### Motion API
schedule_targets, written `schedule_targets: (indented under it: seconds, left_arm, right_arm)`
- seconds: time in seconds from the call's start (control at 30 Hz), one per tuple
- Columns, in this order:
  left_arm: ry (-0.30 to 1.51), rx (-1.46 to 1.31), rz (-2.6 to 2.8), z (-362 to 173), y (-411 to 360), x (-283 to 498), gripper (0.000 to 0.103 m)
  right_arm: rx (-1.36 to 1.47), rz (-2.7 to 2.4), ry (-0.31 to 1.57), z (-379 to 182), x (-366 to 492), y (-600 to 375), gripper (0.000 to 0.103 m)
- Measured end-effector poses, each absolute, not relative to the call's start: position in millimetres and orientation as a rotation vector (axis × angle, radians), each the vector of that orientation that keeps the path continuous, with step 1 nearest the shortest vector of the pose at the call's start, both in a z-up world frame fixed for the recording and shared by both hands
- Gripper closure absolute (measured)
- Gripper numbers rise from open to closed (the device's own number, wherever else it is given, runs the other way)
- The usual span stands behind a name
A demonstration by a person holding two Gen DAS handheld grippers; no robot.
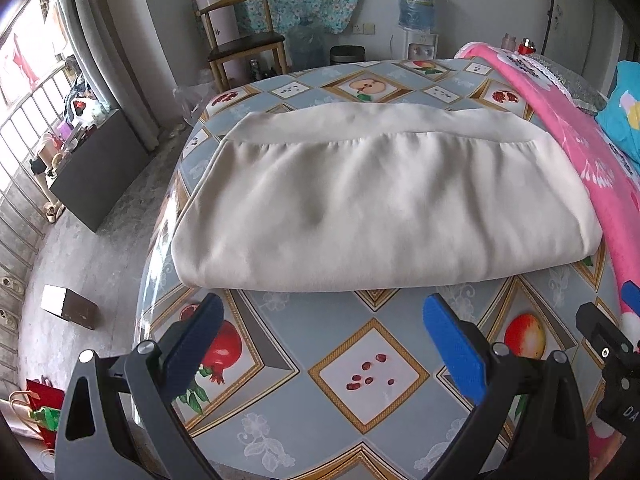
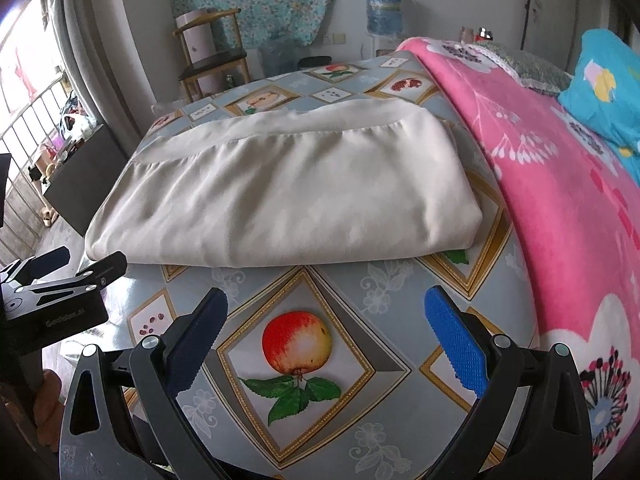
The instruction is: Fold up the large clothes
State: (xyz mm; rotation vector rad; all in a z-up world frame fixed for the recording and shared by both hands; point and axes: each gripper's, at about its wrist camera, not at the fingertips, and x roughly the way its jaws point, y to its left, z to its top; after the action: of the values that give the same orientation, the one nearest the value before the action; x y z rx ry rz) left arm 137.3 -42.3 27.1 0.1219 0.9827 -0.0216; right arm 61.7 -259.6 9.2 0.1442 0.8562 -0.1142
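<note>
A cream garment [image 1: 360, 196] lies folded into a broad flat rectangle on the fruit-patterned table [image 1: 360, 380], its waistband edge at the far side. It also shows in the right wrist view [image 2: 280, 196]. My left gripper [image 1: 324, 312] is open and empty, hovering just short of the garment's near folded edge. My right gripper [image 2: 326, 308] is open and empty, also just short of the near edge, toward the garment's right half. The right gripper shows at the left view's right edge [image 1: 612, 352], and the left gripper at the right view's left edge [image 2: 60, 280].
A pink floral blanket [image 2: 560, 200] and a blue cushion [image 2: 604, 88] lie along the table's right side. Beyond the table stand a wooden chair [image 1: 244, 40], a water dispenser [image 1: 416, 28] and water jugs. A black cabinet [image 1: 96, 176] and a small box [image 1: 68, 306] stand on the floor at left.
</note>
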Motion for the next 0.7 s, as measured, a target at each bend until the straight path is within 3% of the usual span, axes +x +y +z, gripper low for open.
schedule_targets:
  seconds: [0.7]
  left_arm:
    - [0.993,0.085,-0.036,26.7,-39.4,136.5,0.005]
  right_arm:
    - [0.143,-0.12,0.849,14.4,64.4,-263.4,0.007]
